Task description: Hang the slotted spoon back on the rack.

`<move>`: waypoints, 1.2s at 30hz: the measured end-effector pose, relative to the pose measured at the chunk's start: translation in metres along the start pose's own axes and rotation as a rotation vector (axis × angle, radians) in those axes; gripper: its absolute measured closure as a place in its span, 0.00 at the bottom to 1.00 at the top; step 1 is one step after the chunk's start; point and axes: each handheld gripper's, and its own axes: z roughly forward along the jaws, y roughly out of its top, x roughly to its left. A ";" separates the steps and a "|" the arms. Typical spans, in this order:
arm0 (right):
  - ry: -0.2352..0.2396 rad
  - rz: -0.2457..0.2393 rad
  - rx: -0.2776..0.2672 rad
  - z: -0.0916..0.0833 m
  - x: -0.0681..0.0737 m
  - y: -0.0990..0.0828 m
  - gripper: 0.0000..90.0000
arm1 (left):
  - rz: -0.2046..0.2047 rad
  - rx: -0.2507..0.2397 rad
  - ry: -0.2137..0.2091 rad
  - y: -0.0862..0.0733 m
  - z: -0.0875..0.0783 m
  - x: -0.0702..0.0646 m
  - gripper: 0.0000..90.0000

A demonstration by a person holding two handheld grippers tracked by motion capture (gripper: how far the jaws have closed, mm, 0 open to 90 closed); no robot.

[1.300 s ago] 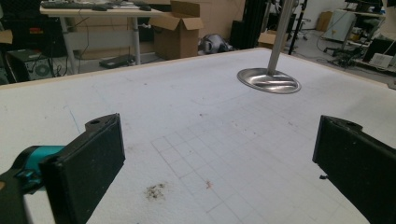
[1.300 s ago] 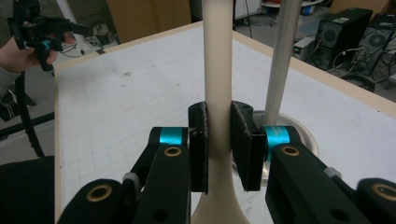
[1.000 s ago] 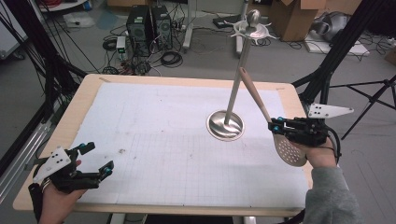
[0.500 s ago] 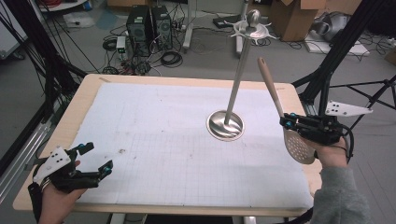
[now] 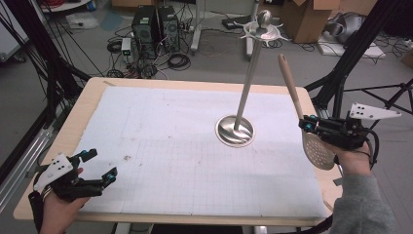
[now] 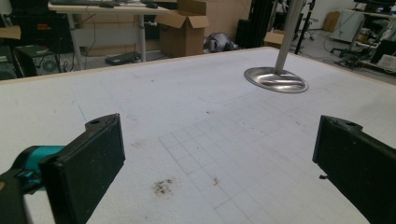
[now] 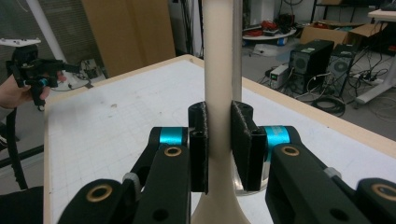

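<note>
Right gripper (image 5: 308,126): clenched on slotted spoon (image 5: 319,152), lifted at right edge
Left gripper (image 5: 100,168): released, idle near-left
Left to do: probably hanging it on utensil stand (image 5: 235,130)

a tall metal stand with a round base (image 5: 235,130) sits on the white gridded mat (image 5: 160,146) covering the wooden table (image 5: 87,100), right of centre. right of it a wooden-handled slotted spoon (image 5: 311,141) hangs over the mat's right edge, handle up. the left gripper (image 5: 100,170) lies near the front-left corner.

A lab: computer towers (image 5: 155,27), tangled floor cables (image 5: 178,61), cardboard boxes (image 5: 311,17) and black rig frames (image 5: 363,36) surround the table (image 5: 87,102).
</note>
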 end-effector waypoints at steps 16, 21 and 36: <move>-0.010 0.017 -0.035 -0.014 -0.003 0.017 0.87 | 0.037 0.027 0.021 -0.001 0.000 -0.003 0.03; -0.011 0.031 -0.037 -0.014 -0.005 0.022 0.87 | 0.033 0.026 0.025 -0.001 -0.002 -0.001 0.03; -0.003 0.056 -0.045 -0.010 -0.010 0.029 0.87 | 0.025 0.022 0.033 -0.002 -0.004 0.001 0.03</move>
